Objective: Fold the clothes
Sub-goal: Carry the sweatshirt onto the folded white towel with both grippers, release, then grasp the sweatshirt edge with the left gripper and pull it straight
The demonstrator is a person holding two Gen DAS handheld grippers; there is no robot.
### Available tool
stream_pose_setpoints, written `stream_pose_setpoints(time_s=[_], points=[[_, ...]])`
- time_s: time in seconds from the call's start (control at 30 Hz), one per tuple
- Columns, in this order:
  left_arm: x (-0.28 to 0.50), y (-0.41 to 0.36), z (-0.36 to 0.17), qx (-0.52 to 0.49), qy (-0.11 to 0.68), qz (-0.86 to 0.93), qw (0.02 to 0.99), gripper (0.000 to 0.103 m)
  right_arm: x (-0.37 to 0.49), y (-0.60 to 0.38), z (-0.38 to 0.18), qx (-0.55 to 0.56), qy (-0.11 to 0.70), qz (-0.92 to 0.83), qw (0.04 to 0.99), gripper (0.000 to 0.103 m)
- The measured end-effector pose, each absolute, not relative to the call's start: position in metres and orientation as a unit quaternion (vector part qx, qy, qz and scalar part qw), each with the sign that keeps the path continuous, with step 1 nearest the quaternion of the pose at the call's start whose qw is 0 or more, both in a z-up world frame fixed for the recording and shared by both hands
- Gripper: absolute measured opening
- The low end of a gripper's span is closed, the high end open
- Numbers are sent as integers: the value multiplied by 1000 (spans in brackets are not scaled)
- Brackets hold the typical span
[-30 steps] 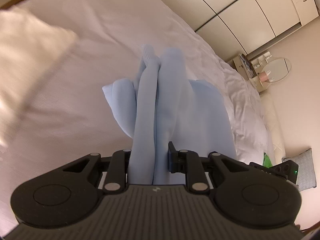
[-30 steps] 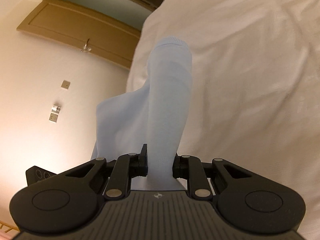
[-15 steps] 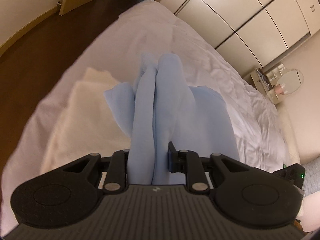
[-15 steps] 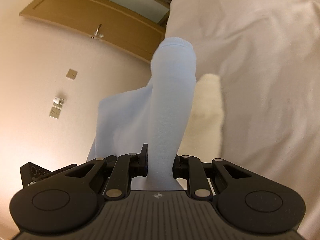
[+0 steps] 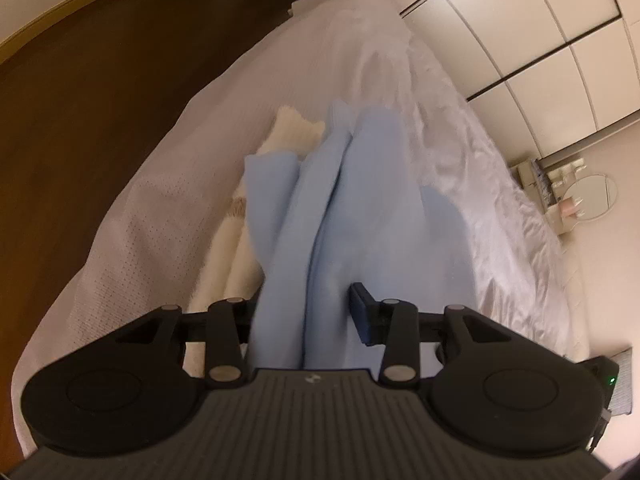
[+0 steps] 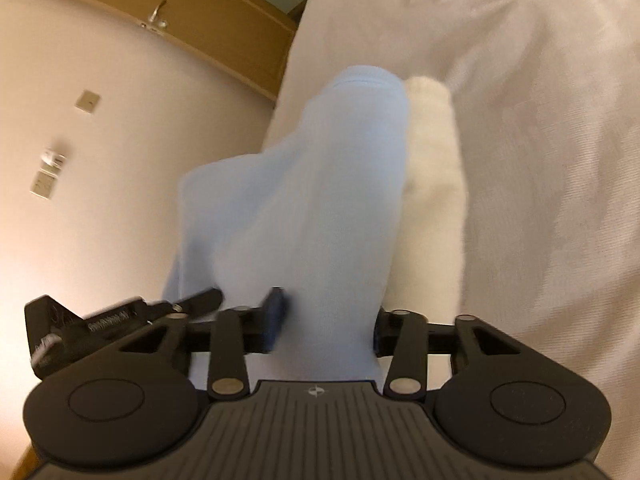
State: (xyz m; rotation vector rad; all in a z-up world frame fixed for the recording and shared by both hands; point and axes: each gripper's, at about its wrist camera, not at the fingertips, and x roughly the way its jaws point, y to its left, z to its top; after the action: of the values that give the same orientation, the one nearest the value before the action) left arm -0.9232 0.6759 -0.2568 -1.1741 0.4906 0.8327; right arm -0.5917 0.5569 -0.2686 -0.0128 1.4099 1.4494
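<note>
A light blue garment (image 5: 360,200), bunched into long folds, lies between the fingers of my left gripper (image 5: 302,312). Those jaws are opening, and the cloth sits loosely between them. In the right wrist view the same blue garment (image 6: 320,200) runs through my right gripper (image 6: 326,316). Its jaws are opening too, and they stand wider than the cloth's gathered edge. The garment hangs over a folded cream garment (image 5: 292,132) on the white bed (image 5: 160,220). The cream garment (image 6: 432,184) shows just right of the blue cloth.
The bed edge drops to a dark wooden floor (image 5: 100,100) on the left. Wardrobe doors (image 5: 540,40) and a small dressing table with a round mirror (image 5: 592,196) stand beyond the bed. A wall and a wooden door (image 6: 180,12) lie past the right gripper.
Both grippers carried the blue garment across the bed and lowered it over the cream folded garment. Both pairs of jaws have spread wider around the cloth.
</note>
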Motion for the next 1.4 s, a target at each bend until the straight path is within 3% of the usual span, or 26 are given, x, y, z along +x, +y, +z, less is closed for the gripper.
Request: stream_pose_setpoints(time_s=[0.07, 0.33, 0.43, 0.57, 0.63, 0.7, 0.77, 0.9, 1.07, 1.4], points=[[-927, 672, -248, -520, 223, 386, 729, 37, -588, 548, -262, -3, 587, 600, 544, 58], [-953, 617, -208, -482, 220, 418, 738, 33, -585, 506, -228, -25, 553, 594, 583, 56], [-952, 599, -211, -457, 231, 427, 745, 32, -605, 494, -226, -84, 522, 609, 591, 50], [-950, 600, -245, -464, 258, 441, 723, 36, -639, 490, -235, -193, 465, 621, 601, 39], [-950, 600, -256, -463, 262, 445, 721, 45, -645, 493, -247, -217, 455, 613, 609, 37], [-953, 601, -254, -466, 260, 447, 718, 46, -641, 497, -252, -219, 455, 604, 617, 45], [-951, 599, -239, -448, 274, 453, 720, 40, -635, 500, -246, -223, 464, 602, 611, 46], [-941, 595, -188, -369, 302, 482, 735, 18, -616, 498, -221, -201, 461, 597, 625, 45], [-911, 621, -149, -287, 296, 476, 777, 12, -580, 522, -197, -146, 441, 591, 659, 42], [-835, 725, -212, -303, 338, 431, 780, 0, -552, 640, -228, -143, 426, 625, 639, 30]])
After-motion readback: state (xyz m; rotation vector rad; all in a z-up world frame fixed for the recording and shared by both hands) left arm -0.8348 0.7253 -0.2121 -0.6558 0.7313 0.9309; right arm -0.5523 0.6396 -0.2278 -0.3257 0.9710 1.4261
